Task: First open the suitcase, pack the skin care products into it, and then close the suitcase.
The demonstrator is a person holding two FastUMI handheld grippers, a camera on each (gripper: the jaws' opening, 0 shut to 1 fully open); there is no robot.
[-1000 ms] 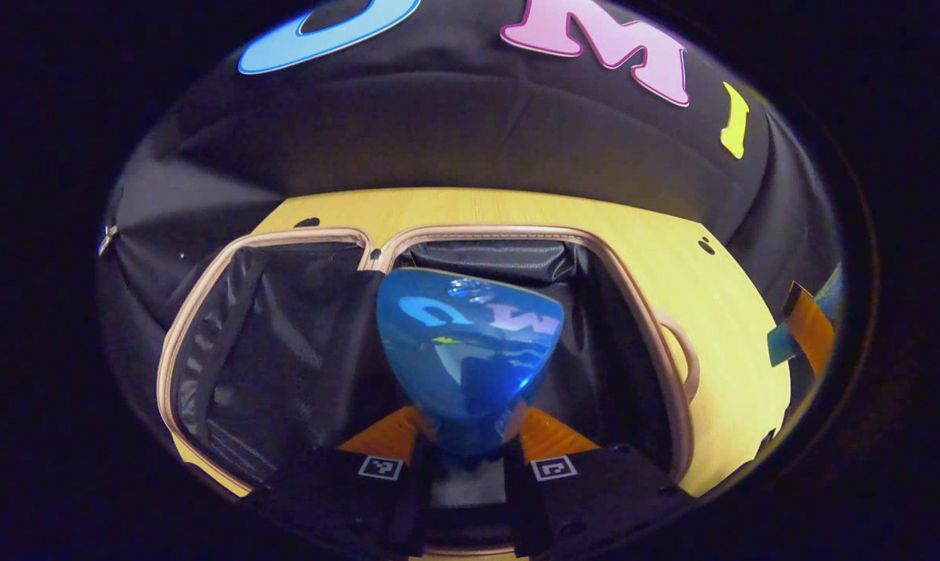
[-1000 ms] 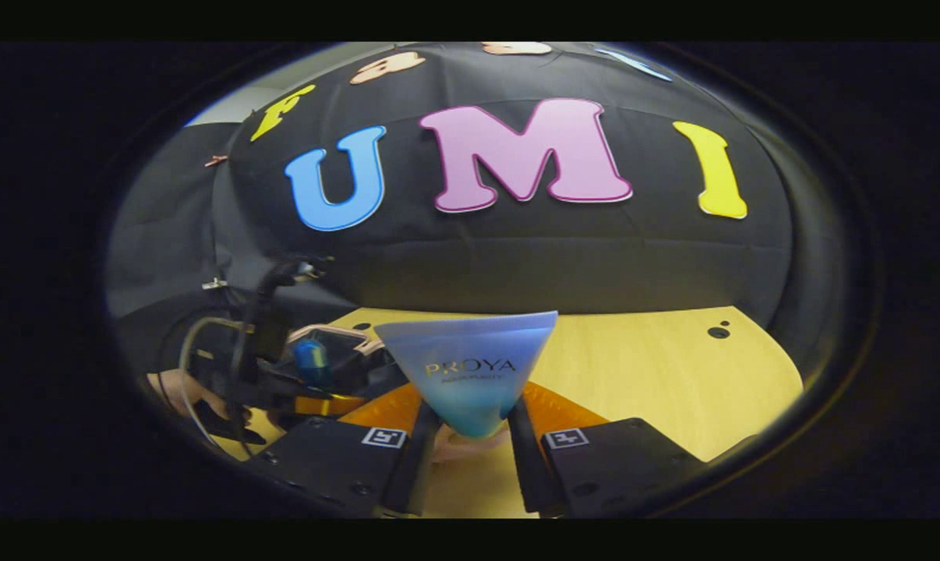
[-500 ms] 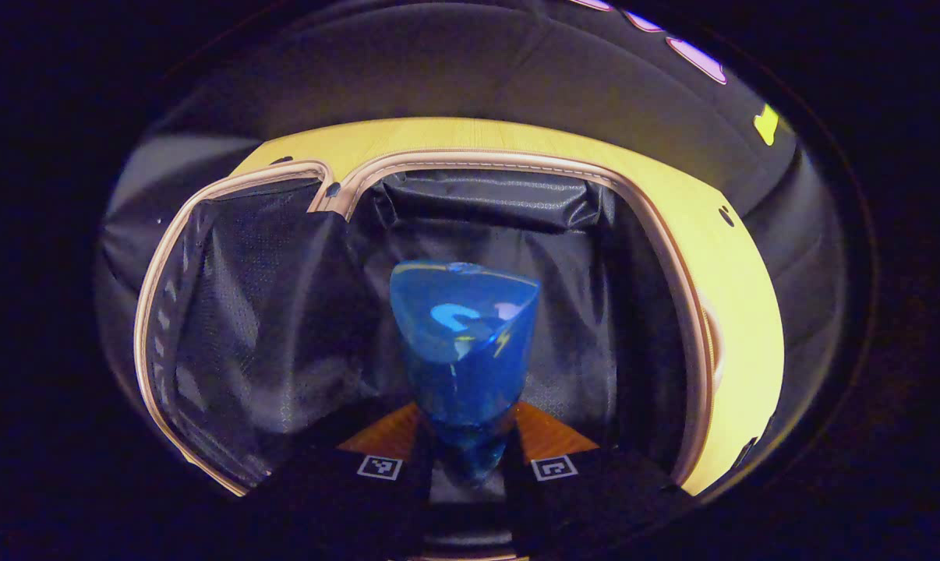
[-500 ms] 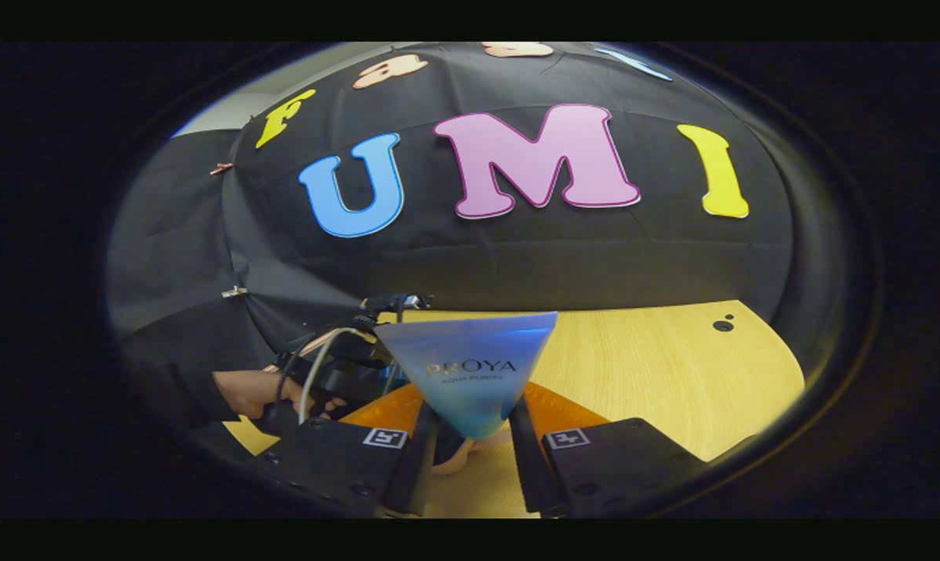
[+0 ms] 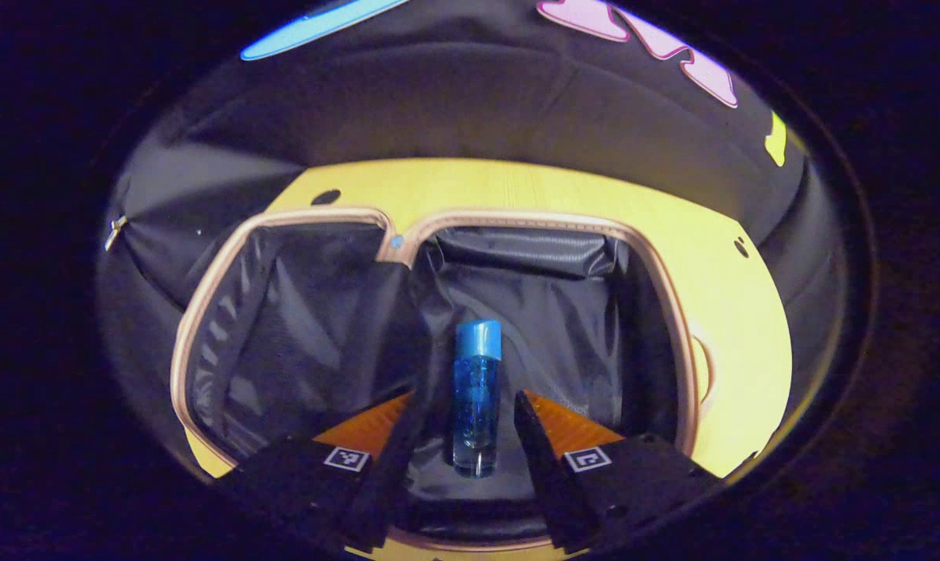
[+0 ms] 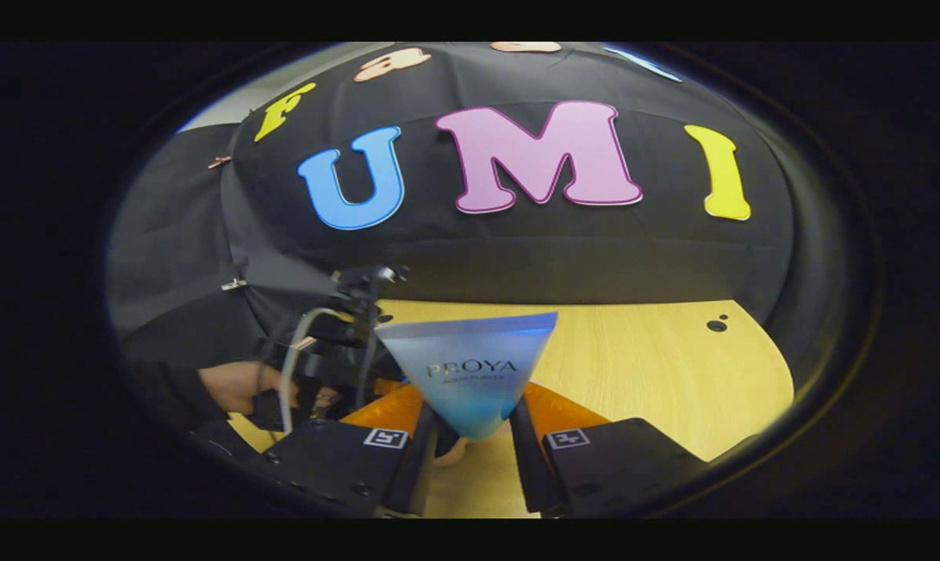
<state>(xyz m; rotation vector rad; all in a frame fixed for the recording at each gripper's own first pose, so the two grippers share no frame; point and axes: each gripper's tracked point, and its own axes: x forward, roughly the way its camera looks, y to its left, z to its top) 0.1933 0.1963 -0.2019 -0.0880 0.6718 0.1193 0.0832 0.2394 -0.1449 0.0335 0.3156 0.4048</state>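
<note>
**Blue bottle dropped into the case**

The left gripper point(image 5: 458, 436) has just let go: its fingers now stand apart, and the blue bottle point(image 5: 475, 397) lies between them on the dark lining of the open suitcase point(image 5: 548, 226), alone there. The right gripper point(image 6: 470, 440) stays clamped on the pale tube point(image 6: 468, 370) above the table point(image 6: 634, 366), likely next in.
</note>
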